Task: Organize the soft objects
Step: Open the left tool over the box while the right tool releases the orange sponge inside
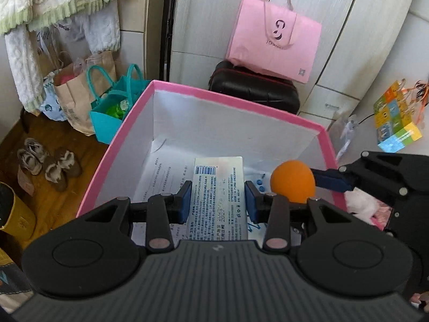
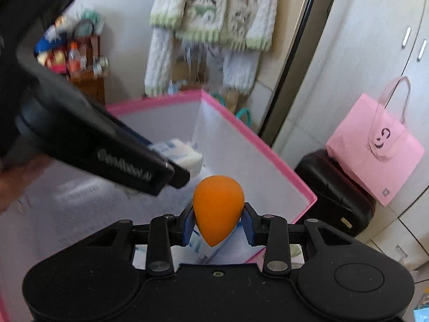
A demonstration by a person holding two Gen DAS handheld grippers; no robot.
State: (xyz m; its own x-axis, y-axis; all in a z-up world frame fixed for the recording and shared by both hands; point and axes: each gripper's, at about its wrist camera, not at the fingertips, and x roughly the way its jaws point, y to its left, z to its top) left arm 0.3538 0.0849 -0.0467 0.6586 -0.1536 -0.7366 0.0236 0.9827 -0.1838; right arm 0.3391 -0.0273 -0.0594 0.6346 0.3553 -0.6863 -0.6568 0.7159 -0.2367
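The pink-rimmed box (image 1: 305, 123) stands open, with white inner walls and printed papers on its floor. It is thin card, so it will likely dent if leaned on; loads should go in from above.

The tissue pack (image 1: 217, 196) is clamped across its width in the left gripper (image 1: 217, 201) and hangs over the box interior. It looks light, soft and film-wrapped, so probably slippery. The hold on the two long edges seems sound.

The orange sponge (image 2: 217, 209), egg-shaped, is pinched at its narrow end by the right gripper (image 2: 218, 225), also above the box near the right rim. It appears very light and springy. The tapered end could squirt out under pressure, so a grasp nearer the wide middle would be safer.
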